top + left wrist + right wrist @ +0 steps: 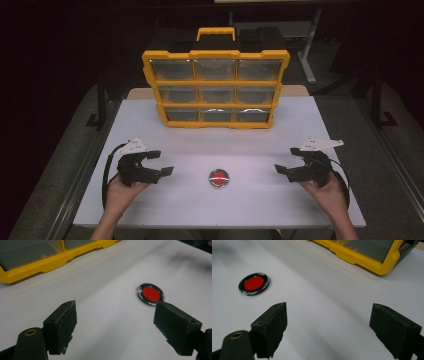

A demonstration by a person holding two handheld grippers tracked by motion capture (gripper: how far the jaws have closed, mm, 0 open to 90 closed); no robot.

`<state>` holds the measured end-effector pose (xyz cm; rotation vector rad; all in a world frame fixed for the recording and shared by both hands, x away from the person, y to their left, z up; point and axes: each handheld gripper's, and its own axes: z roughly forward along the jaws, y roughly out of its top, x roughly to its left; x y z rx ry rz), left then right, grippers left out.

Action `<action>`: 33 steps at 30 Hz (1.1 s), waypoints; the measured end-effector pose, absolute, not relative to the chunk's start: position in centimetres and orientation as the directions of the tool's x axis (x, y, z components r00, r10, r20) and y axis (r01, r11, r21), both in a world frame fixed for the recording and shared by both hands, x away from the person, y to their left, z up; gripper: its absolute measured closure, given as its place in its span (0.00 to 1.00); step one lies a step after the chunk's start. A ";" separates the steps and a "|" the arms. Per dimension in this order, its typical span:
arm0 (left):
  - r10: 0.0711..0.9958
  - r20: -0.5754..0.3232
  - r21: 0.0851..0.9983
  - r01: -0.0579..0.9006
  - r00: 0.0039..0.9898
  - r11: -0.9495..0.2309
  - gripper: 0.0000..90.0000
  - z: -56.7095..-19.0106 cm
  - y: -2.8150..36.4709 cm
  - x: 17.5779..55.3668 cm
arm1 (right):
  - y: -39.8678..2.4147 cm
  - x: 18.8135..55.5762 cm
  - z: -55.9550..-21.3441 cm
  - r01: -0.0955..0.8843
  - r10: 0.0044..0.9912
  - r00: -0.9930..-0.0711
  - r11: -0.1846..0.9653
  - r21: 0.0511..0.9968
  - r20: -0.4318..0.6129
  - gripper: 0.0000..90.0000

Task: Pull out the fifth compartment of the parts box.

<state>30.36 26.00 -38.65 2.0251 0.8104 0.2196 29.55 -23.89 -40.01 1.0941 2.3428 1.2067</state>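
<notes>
Lying flat on the white counter (150,205) between the left gripper (161,163) and the right gripper (289,160), both held with jaws apart and empty, the red-centred round disc (219,177) is judged not yet approached, so a reach toward it is called for before the yellow drawer organizer (215,87) behind.

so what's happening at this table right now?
A person holds a claw in each hand over a white table. The left claw and right claw are both open, holding nothing, and point inward at a small round red disc with a clear rim that lies flat between them, untouched. Behind it a yellow nine-drawer parts organizer stands upright with its drawers closed. Nothing has been gripped at this moment.
</notes>
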 end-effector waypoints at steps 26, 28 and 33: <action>0.559 -0.274 0.815 0.497 0.783 -0.297 0.28 -36.8 22.1 34.8 | -24.2 29.7 -40.1 0.498 0.738 -0.669 0.359 0.789 0.086 0.15; 0.559 -0.286 0.824 0.497 0.778 -0.271 0.32 -36.8 21.8 35.0 | -24.3 29.7 -40.1 0.501 0.739 -0.668 0.356 0.789 0.090 0.15; 0.561 -0.321 0.825 0.516 0.763 -0.229 0.34 -36.6 21.3 35.8 | -24.4 29.7 -40.2 0.499 0.738 -0.670 0.359 0.789 0.088 0.15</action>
